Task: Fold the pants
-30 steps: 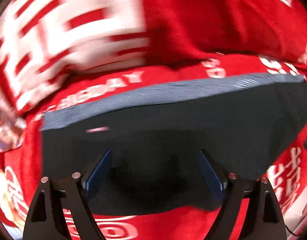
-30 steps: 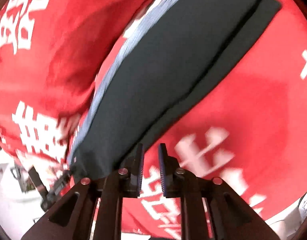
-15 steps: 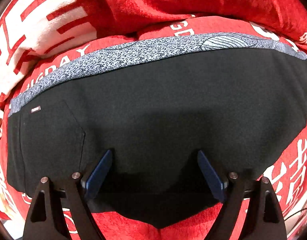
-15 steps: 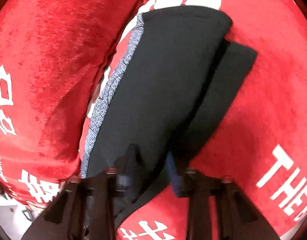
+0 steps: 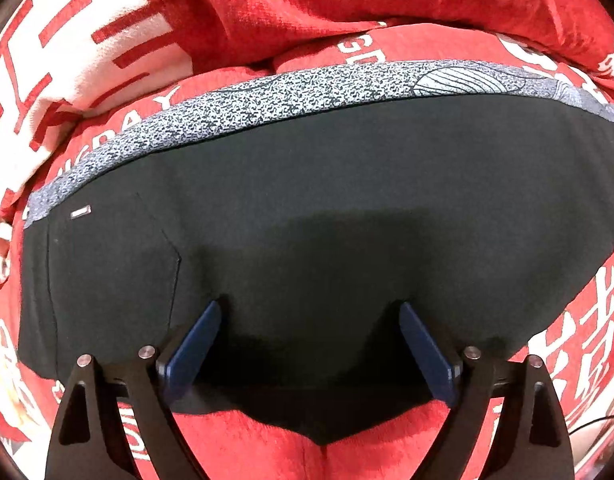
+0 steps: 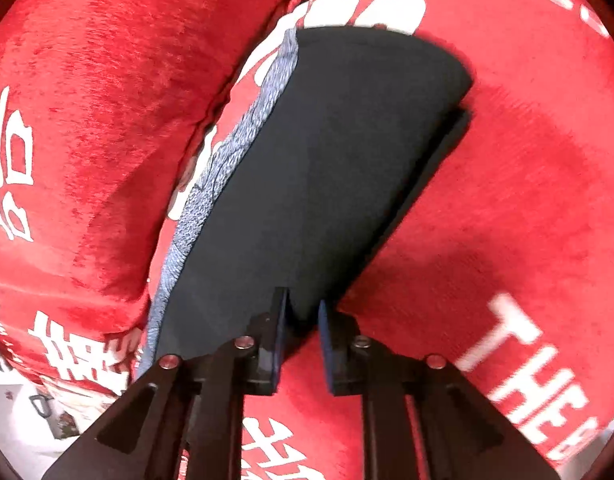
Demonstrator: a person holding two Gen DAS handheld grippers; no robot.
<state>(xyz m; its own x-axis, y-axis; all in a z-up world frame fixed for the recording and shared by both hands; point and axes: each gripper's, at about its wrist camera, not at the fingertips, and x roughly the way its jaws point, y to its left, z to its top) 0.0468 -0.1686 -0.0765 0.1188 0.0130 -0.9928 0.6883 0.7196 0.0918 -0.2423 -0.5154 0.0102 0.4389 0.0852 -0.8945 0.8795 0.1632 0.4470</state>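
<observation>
Your pants (image 5: pixel 327 208) lie folded flat on the red printed cover (image 6: pixel 507 208), the speckled grey waistband (image 5: pixel 267 100) running along the far edge close to the red cushion (image 6: pixel 87 120) behind. Your left gripper (image 5: pixel 309 312) hangs over the middle of the dark panel with its jaws wide and opening; the blue pads (image 5: pixel 195 340) straddle bare fabric and pinch none of it. Your right gripper (image 6: pixel 301 304) sits at the near end of the bundle, jaws narrow and opening, with the edge of the cloth between them but, as far as the right wrist view shows, no longer pressed. Expect the pants to handle as light, soft and limp: they will sag and slide apart if you lift from 1 point only, and the 2 layers visible at the offset lower edge (image 6: pixel 435 168) could separate. Take hold at a folded edge or corner, catching every layer in 1 pinch, rather than on the flat middle where the pads would only bunch the top layer. The smooth knit looks slightly slippery, so close fully before you lift.
</observation>
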